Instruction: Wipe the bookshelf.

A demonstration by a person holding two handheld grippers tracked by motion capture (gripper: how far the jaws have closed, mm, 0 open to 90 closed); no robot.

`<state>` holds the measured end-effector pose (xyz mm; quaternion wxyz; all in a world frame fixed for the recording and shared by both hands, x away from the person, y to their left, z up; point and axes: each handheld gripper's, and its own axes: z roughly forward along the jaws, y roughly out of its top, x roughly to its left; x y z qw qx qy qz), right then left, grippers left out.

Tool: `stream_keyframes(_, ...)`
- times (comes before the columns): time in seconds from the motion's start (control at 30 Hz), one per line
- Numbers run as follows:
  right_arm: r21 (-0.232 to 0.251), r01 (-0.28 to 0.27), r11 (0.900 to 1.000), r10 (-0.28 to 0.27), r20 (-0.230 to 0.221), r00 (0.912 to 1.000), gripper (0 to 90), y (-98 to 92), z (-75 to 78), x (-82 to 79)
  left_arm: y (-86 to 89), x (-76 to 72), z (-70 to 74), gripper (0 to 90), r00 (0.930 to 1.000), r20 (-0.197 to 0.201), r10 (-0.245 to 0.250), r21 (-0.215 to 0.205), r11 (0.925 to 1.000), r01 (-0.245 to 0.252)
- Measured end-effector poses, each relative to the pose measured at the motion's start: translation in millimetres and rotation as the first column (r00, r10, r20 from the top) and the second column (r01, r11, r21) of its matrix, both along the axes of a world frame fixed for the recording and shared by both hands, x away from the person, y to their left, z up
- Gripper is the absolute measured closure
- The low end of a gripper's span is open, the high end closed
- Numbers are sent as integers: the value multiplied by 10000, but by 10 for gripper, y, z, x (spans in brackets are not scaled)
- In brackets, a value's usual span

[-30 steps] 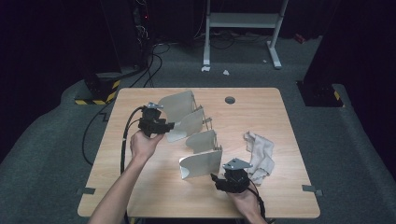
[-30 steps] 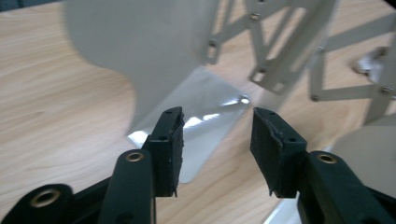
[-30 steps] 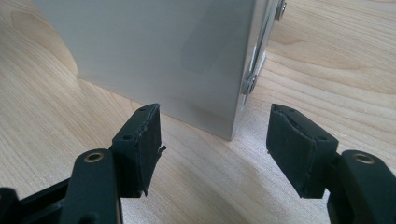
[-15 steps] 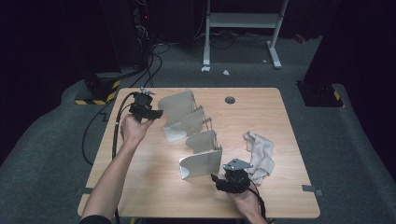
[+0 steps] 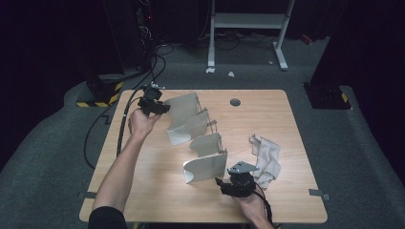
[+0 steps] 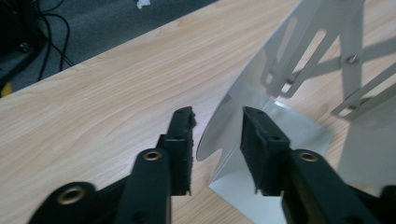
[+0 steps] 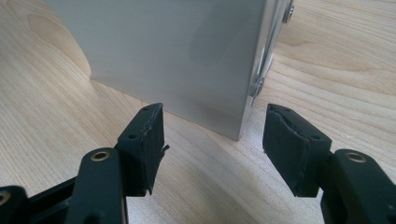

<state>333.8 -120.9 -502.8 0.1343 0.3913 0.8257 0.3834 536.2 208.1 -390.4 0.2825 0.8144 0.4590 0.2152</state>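
Evidently my left gripper [image 5: 160, 107] has shifted since a second ago, from the near-left flank of the folding metal file rack [image 5: 198, 138] outward and away from me to the rack's far end panel [image 5: 181, 110], near the table's [image 5: 143, 191] far-left corner. Its jaws have just been closing; in the left gripper view they stand narrowed, one on each side of the thin rounded edge of that panel [image 6: 236, 107], but a visible gap remains on both faces, so I record no grip yet. My right gripper [image 5: 224, 183] has kept its station at the near end of the rack; in the right gripper view its jaws stand wide, short of the corner of the near panel [image 7: 187, 60], touching nothing. The rack itself stands stretched across the middle of the table, four curved panels linked by scissor bars, running from far left towards near right. A crumpled cloth [image 5: 265, 155] lies just beside the right gripper, apart from the rack. My judgement: with one claw now posted at each end, the work has passed from repositioning to seizing. The left must finish closing on its panel, and the right must advance and clamp, before the rack can be pushed together or drawn out.
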Motion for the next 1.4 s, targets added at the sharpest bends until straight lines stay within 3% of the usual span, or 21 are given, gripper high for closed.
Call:
stream_keyframes(0.03,14,38,10000,-38,-38,10000,393,0,2,0,-9,-1,-3,673,10000,56,-66,230,9997,65)
stream_keyframes(0.1,14,46,10000,-46,-43,10000,392,-2,1,6,10,-6,10,720,9999,20,-134,103,9999,134)
stream_keyframes(0.3,82,27,10000,-26,-105,9999,391,22,-14,27,-5,-62,28,776,9974,-76,-718,398,9966,720)
stream_keyframes(0.63,190,113,9998,-113,-19,9999,392,36,40,41,-30,-271,25,865,9871,-157,-1595,-152,9871,1593)
stream_keyframes(0.93,369,329,9988,-332,85,9994,392,4,79,85,66,-525,7,895,9891,-269,-1445,-757,9869,1421)
stream_keyframes(1.2,379,382,9986,-384,29,9993,380,19,72,87,93,-708,21,895,9947,-423,-933,-733,9932,900)
stream_keyframes(1.4,592,502,9970,-502,-9,9987,317,75,93,56,100,-786,26,895,9957,-552,-747,-767,9946,704)
